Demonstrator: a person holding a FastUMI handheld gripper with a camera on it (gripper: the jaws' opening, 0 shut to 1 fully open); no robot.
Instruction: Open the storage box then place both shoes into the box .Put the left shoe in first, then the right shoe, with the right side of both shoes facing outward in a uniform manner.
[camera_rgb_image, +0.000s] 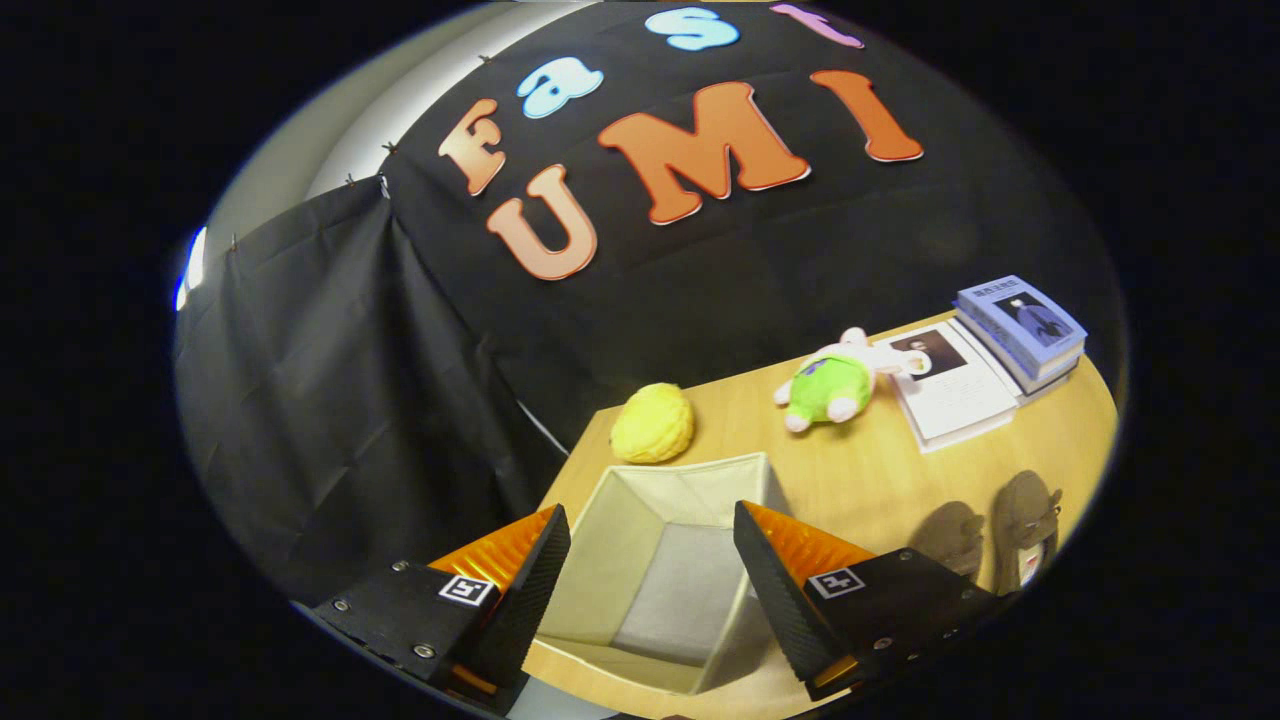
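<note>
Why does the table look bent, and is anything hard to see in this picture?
Gripper view: the fisheye lens bows the table edge and tilts the scene; the open storage box between the spread tongs is evenly lit and sharp; the shoes beyond the right finger sit dim and soft; the books shrink and blur slightly.

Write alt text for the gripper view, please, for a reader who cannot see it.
The open tool hovers over an empty, open storage box on a wooden table. Two shoes lie beside the box; a yellow toy, a green plush and books lie beyond.
</note>
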